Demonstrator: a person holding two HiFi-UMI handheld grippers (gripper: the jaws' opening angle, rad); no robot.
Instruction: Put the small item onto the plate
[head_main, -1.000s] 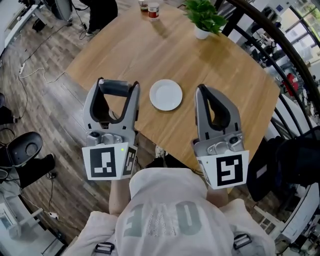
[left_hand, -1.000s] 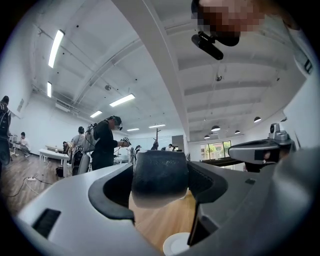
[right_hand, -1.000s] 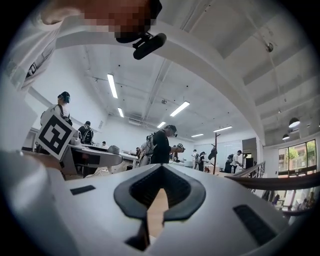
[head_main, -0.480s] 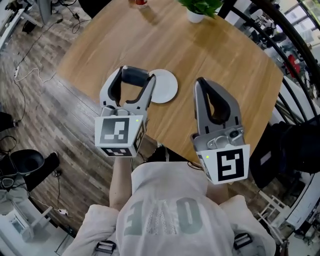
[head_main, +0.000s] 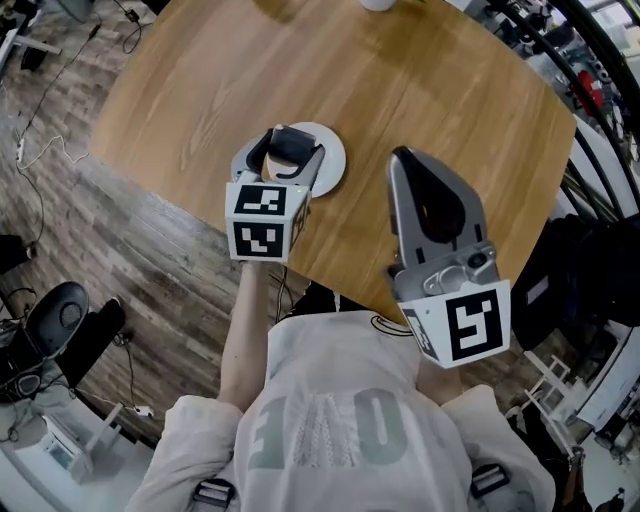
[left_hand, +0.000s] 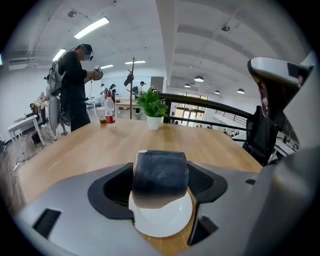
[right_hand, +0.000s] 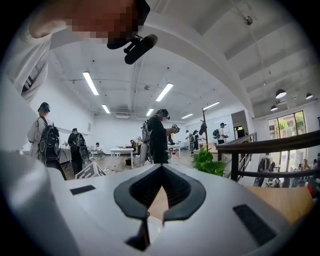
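A small dark grey block (left_hand: 160, 177) is clamped between the jaws of my left gripper (head_main: 286, 150), which is shut on it. In the head view the block (head_main: 290, 144) hangs over the near-left part of the white plate (head_main: 330, 165). The left gripper view shows the plate (left_hand: 165, 220) just below the block; whether they touch I cannot tell. My right gripper (head_main: 425, 185) is shut with nothing in it, held to the right of the plate above the wooden table (head_main: 420, 90). In the right gripper view its jaws meet (right_hand: 150, 212).
The table's near edge (head_main: 330, 280) runs just below both grippers. A potted plant (left_hand: 152, 107) and a bottle (left_hand: 110, 110) stand at the table's far side. A dark railing (head_main: 600, 70) curves along the right. People stand in the room behind.
My left gripper has carried the dark block forward and rightward from the table's near edge to above the plate. The right gripper has barely moved.
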